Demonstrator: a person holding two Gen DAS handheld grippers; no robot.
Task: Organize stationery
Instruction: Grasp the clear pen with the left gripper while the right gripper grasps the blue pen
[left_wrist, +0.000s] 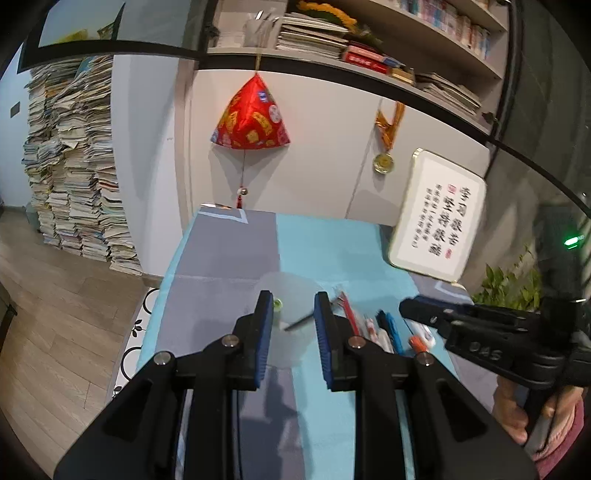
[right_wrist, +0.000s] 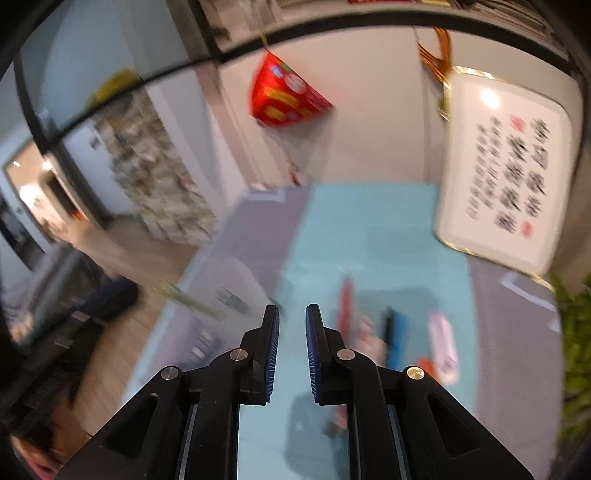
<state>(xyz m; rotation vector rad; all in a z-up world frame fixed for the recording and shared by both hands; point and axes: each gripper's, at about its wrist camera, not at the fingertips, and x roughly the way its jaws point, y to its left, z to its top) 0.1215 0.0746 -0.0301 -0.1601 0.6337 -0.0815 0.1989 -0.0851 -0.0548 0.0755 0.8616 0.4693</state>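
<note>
A clear plastic cup (left_wrist: 291, 317) stands on the blue and grey table mat (left_wrist: 229, 251) with a dark pen and a green-topped item inside. My left gripper (left_wrist: 293, 302) is open, its jaws on either side of the cup without closing on it. Loose stationery lies to the right: a red pen (left_wrist: 349, 310), a blue pen (left_wrist: 391, 328), a white correction tape (left_wrist: 421, 332). My right gripper (right_wrist: 292, 314) is open and empty above the mat; it also shows in the left wrist view (left_wrist: 410, 306). The right wrist view is blurred: red pen (right_wrist: 346, 299), blue pen (right_wrist: 399, 332), lilac item (right_wrist: 443, 343).
A framed calligraphy panel (left_wrist: 439, 218) leans against the wall at the back right. A green plant (left_wrist: 509, 288) stands at the right edge. A red ornament (left_wrist: 251, 114) and a medal (left_wrist: 384, 162) hang on the wall. Stacks of books (left_wrist: 74, 166) stand on the floor to the left.
</note>
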